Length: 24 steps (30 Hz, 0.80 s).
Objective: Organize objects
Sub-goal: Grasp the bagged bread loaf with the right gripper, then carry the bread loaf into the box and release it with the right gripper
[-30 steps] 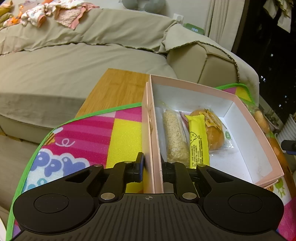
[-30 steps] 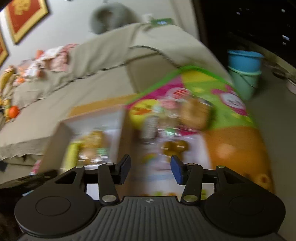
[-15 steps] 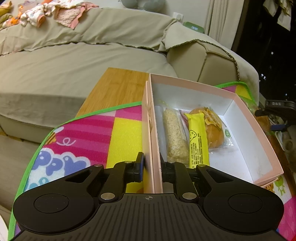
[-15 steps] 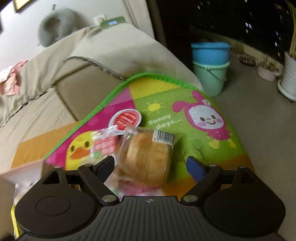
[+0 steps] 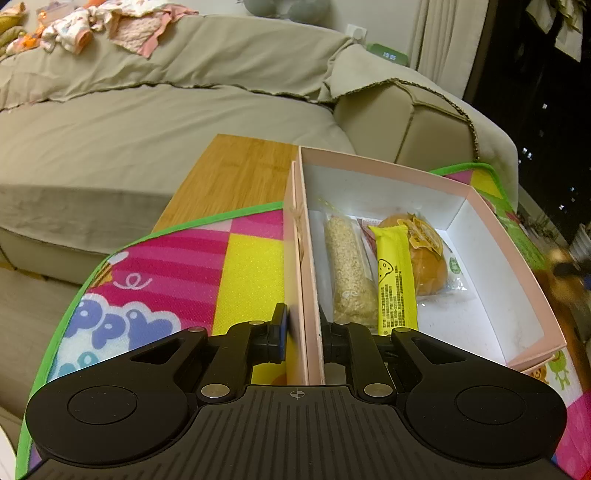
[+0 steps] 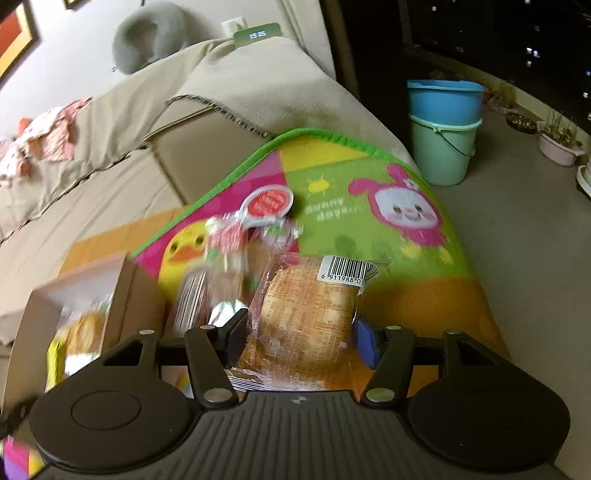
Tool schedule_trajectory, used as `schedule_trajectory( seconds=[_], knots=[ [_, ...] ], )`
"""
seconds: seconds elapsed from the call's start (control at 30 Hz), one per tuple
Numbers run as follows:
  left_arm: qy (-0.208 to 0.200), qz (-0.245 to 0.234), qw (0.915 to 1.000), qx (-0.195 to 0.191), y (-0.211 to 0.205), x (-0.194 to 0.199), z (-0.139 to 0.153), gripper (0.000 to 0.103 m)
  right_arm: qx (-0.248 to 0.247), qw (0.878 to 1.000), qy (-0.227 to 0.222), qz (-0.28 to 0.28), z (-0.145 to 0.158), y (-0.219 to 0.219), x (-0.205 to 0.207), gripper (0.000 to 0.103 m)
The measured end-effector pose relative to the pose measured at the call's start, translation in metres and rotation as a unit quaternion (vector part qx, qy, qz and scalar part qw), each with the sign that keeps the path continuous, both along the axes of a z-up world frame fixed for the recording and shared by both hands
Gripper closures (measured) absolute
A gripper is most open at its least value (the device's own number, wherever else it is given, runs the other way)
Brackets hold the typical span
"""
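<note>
My left gripper [image 5: 301,326] is shut on the near left wall of a pink box [image 5: 517,254]. The box holds a sesame bar [image 5: 349,269], a yellow snack bar [image 5: 395,284] and a wrapped bun [image 5: 428,254]. In the right wrist view my right gripper [image 6: 301,338] is closed on a wrapped bread pack [image 6: 306,306] with a barcode, held between both pads above the colourful mat [image 6: 369,221]. More wrapped snacks [image 6: 229,243] lie on the mat beyond, blurred. The box shows at the left of that view [image 6: 122,295].
A beige sofa [image 5: 147,122] runs behind the wooden table [image 5: 236,173]. Two stacked buckets [image 6: 445,129] stand on the floor at right, with plant pots [image 6: 559,147] further right. Clothes [image 5: 92,26] lie on the sofa back.
My right gripper swung right from the box, came down over the bread pack and closed its fingers on it. My left gripper kept its hold on the box wall.
</note>
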<state>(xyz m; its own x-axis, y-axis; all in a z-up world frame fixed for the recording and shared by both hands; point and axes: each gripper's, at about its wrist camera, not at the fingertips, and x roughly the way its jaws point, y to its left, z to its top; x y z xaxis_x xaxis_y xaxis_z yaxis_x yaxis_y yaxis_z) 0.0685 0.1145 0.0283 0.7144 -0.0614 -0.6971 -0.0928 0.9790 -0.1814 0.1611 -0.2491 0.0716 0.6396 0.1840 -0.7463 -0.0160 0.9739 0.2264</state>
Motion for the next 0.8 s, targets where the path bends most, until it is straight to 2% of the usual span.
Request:
schedule_trajectory(
  seconds=[0.2, 0.4, 0.63, 0.73, 0.8],
  knots=[
    [0.001, 0.003, 1.0, 0.001, 0.0, -0.001, 0.0, 0.088, -0.019, 0.999, 0.002, 0.036, 0.007, -0.003, -0.07, 0.044],
    [0.002, 0.004, 1.0, 0.001, 0.0, -0.001, 0.001, 0.088, -0.025, 0.995, 0.0, 0.093, 0.016, 0.018, -0.131, 0.044],
    [0.002, 0.006, 1.0, -0.001, 0.0, -0.001, 0.001, 0.088, -0.025, 0.979, 0.007, 0.202, 0.027, 0.065, -0.181, 0.044],
    [0.003, 0.003, 1.0, 0.0, 0.0, -0.002, 0.001, 0.088, -0.04, 0.972, -0.025, 0.231, 0.043, 0.084, -0.194, 0.044],
    [0.003, 0.004, 1.0, -0.001, -0.001, -0.002, 0.001, 0.088, -0.025, 0.969, -0.053, 0.238, 0.062, 0.09, -0.197, 0.044]
  ],
)
